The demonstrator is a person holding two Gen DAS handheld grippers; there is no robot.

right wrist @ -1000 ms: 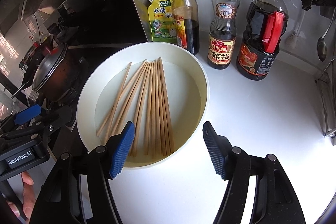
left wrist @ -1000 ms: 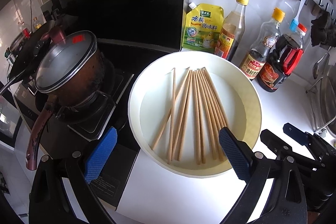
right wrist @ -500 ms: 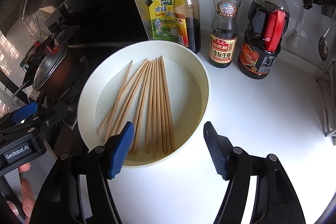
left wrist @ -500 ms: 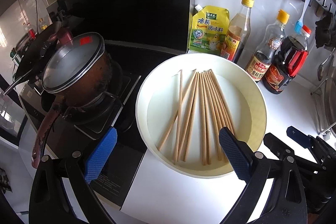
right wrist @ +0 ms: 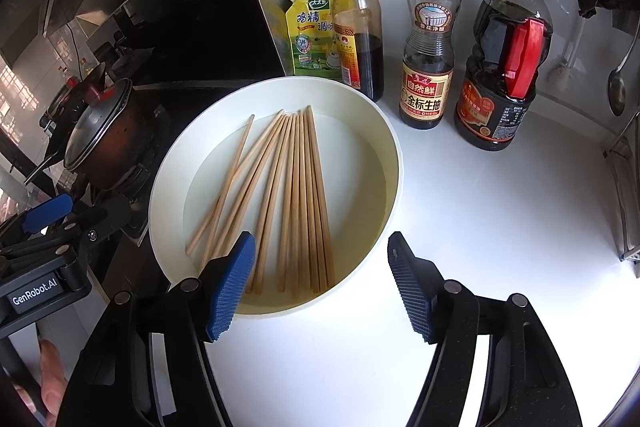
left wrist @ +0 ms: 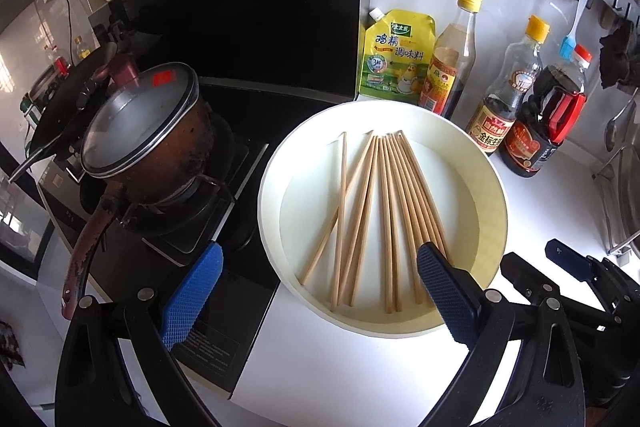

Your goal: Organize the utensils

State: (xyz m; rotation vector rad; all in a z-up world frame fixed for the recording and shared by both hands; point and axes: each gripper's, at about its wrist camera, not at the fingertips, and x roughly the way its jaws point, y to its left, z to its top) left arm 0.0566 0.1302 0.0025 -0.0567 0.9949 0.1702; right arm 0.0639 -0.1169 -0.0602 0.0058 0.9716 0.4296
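The white tabletop (right wrist: 500, 227) carries a round cream tray (left wrist: 490, 227), my landmark. Wooden chopsticks (left wrist: 384, 215) lie flat inside the tray, mostly side by side, two crossing. My left claw (left wrist: 320, 291) hovers at the tray's near rim, fingers apart, empty. My right claw (right wrist: 320, 283) hovers at that same rim, fingers apart, empty.
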